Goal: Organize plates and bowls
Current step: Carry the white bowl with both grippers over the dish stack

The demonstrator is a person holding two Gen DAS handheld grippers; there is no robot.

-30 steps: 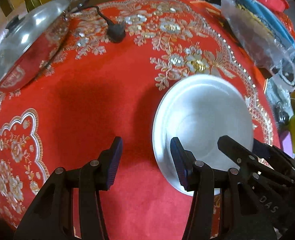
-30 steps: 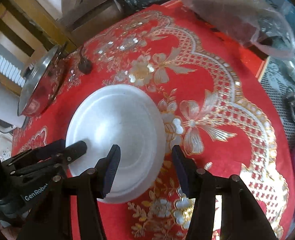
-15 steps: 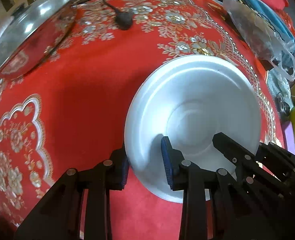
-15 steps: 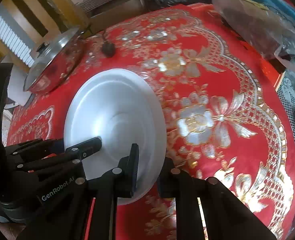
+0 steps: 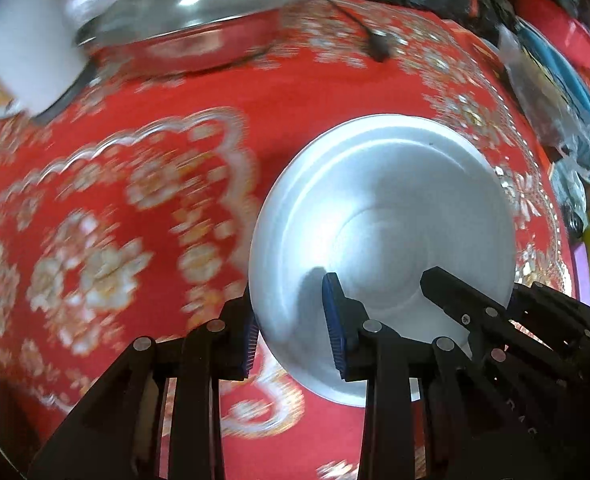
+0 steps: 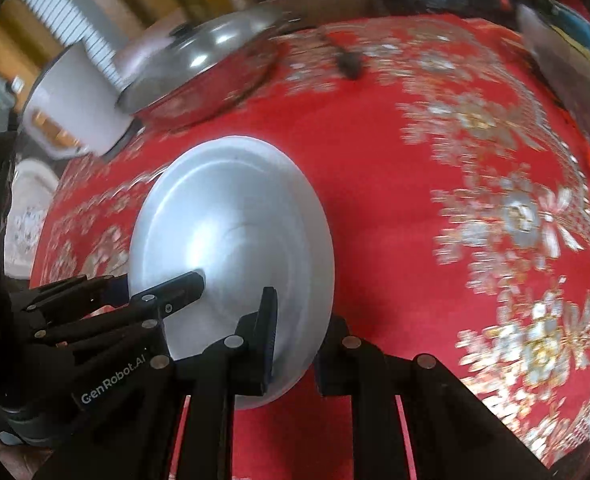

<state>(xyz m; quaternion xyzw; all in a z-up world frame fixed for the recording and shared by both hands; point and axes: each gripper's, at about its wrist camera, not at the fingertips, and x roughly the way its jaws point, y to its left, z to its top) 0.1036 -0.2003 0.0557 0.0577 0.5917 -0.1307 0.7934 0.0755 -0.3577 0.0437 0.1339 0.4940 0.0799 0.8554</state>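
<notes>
A silver metal bowl (image 5: 383, 220) is held above the red patterned tablecloth (image 5: 135, 200). My left gripper (image 5: 291, 328) is shut on its near left rim, one finger inside and one outside. My right gripper (image 6: 295, 340) is shut on the bowl's (image 6: 231, 232) near right rim in the same way. Each gripper shows in the other's view, at the bowl's opposite edge. The bowl looks tilted and lifted off the cloth.
A lidded steel pan (image 5: 199, 20) and a white pot (image 6: 75, 96) stand at the far left. A black plug and cord (image 5: 379, 46) lie at the back. Clear plastic bags and blue and red dishes (image 5: 563, 92) crowd the right edge.
Both grippers have stayed clamped on the bowl's rim and carried it up and leftwards; the pan and white pot have come nearer in view. The background is motion-blurred.
</notes>
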